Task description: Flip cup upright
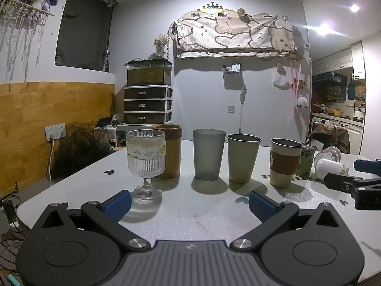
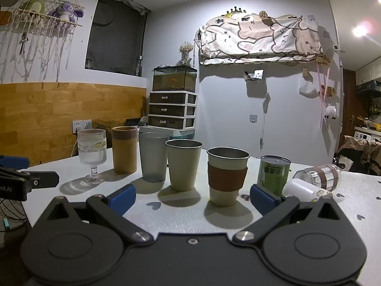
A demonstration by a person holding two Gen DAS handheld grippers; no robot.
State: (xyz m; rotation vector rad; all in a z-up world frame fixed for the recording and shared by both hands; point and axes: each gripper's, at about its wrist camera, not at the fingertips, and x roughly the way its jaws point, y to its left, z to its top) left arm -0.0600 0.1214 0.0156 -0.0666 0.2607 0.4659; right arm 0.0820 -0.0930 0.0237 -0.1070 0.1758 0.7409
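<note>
A row of upright cups stands on the white table (image 1: 190, 214): a ribbed stemmed glass (image 1: 145, 159), a brown cup (image 1: 169, 152), a grey tumbler (image 1: 208, 155), a beige cup (image 1: 242, 158) and a cup with a brown sleeve (image 1: 284, 163). At the right end a white cup (image 2: 302, 189) and a clear glass with a checked band (image 2: 320, 175) lie on their sides, behind a green can (image 2: 273, 175). My left gripper (image 1: 190, 205) is open and empty, in front of the row. My right gripper (image 2: 193, 199) is open and empty, near the sleeved cup (image 2: 226, 176).
The right gripper's body shows at the right edge of the left wrist view (image 1: 357, 183). The left gripper's body shows at the left edge of the right wrist view (image 2: 21, 181). A drawer unit with a fish tank (image 1: 148, 95) stands behind the table.
</note>
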